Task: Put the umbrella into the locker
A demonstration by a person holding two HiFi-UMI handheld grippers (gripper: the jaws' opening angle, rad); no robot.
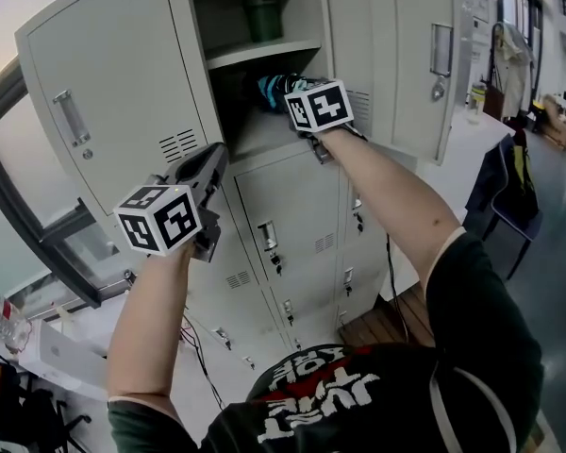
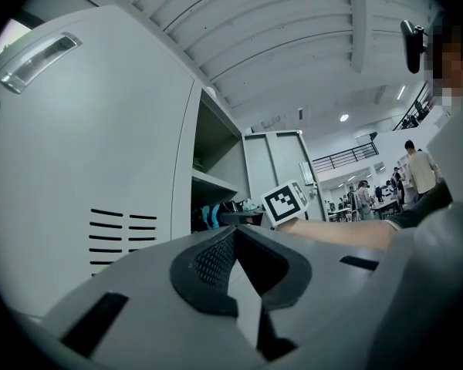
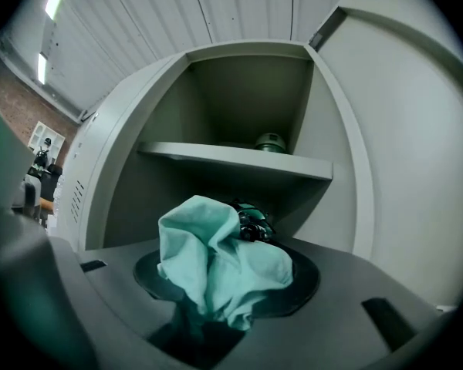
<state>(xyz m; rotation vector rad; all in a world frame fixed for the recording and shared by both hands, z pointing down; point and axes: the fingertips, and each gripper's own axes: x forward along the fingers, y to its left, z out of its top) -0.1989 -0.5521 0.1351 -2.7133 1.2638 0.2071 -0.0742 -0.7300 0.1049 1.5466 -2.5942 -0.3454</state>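
The teal folded umbrella pokes into the lower part of the open locker, below the shelf. My right gripper is shut on it; crumpled teal fabric bulges between the jaws, facing the compartment. My left gripper hovers by the lower corner of the swung-out locker door. Its pads meet at the tips with nothing between them. The door fills the left of the left gripper view, with the umbrella beyond.
A dark green container stands on the upper shelf, also visible as a lid. Shut lockers with keys lie below. A white table and a chair stand to the right. People stand far off.
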